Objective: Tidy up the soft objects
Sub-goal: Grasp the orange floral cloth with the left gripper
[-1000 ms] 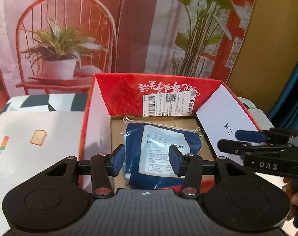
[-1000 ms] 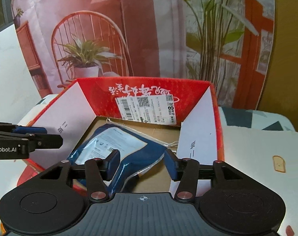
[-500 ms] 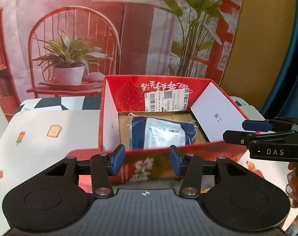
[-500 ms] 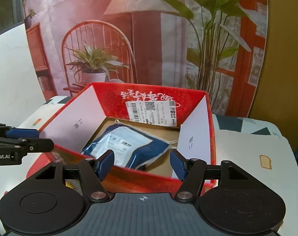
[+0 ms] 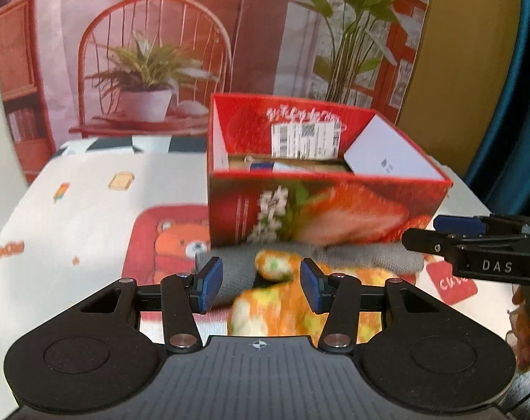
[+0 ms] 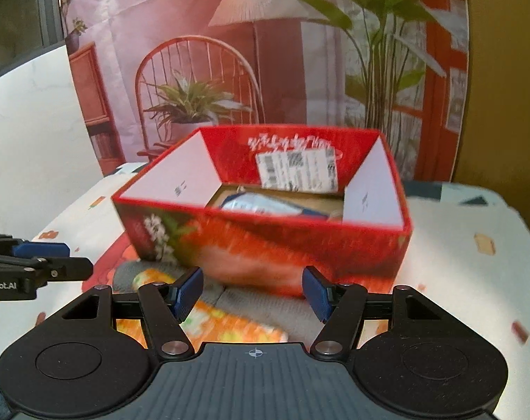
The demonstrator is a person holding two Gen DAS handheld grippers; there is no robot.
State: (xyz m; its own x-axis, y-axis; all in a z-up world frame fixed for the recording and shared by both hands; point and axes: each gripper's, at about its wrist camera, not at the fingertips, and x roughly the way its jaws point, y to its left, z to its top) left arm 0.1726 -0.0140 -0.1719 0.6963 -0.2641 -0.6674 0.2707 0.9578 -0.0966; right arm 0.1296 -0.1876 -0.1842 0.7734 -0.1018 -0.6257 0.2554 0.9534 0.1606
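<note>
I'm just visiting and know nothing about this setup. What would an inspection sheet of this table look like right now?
Surface: tablecloth with cartoon prints, including a bear.
Job's things: red box open, a blue packet inside; grey and orange knit items lie in front of the box.
Clutter: nothing seen.
Grippers: left hand-held gripper open, nothing pressed between its pads; right hand-held gripper open, empty.
Cables: a thin dark one at the left view's lower right corner.
Surroundings: printed backdrop of chair, lamp and plants.
</note>
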